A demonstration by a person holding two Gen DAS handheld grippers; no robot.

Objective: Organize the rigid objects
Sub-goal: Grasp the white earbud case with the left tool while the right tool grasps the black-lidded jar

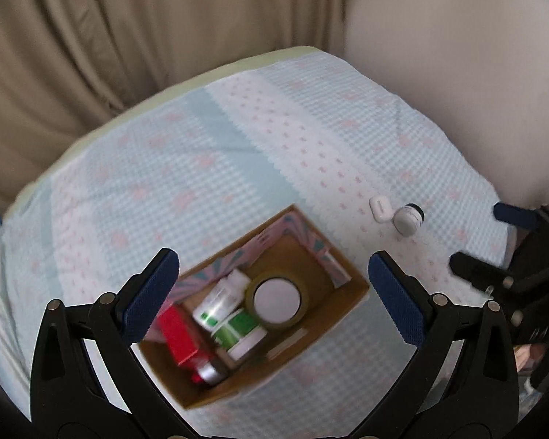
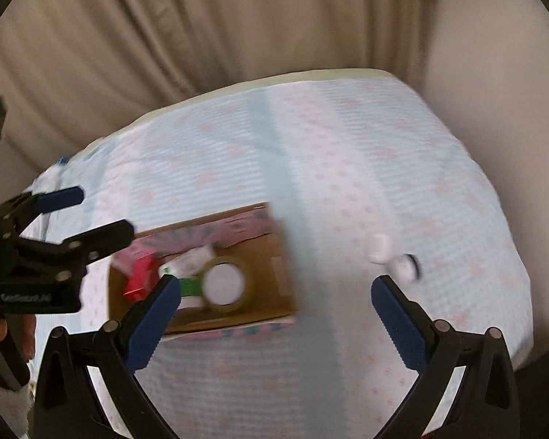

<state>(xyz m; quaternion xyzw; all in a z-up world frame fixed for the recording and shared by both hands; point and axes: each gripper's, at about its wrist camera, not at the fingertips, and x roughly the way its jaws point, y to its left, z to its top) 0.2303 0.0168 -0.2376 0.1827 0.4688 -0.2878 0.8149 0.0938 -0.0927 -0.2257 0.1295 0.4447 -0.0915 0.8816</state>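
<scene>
An open cardboard box (image 1: pixel 296 252) sits on the blue checked cloth. It holds a tape roll (image 1: pixel 277 300), a white bottle with a green label (image 1: pixel 219 301), a green and white jar (image 1: pixel 239 333) and a red carton (image 1: pixel 177 333). My left gripper (image 1: pixel 273 256) hovers open above the box with nothing in it. To the right of the box lie a white earbud case (image 1: pixel 378 207) and a small white bottle with a black cap (image 1: pixel 408 218). My right gripper (image 2: pixel 274 281) is open and empty, above the cloth between the box (image 2: pixel 274 292) and the small bottle (image 2: pixel 406 267).
The table (image 1: pixel 238 139) is covered by a light blue cloth with pink marks, and beige curtains hang behind it. A pale wall stands at the right. The cloth's edge drops off at the far and right sides. A hand (image 2: pixel 3 333) holds the left gripper (image 2: pixel 102 212).
</scene>
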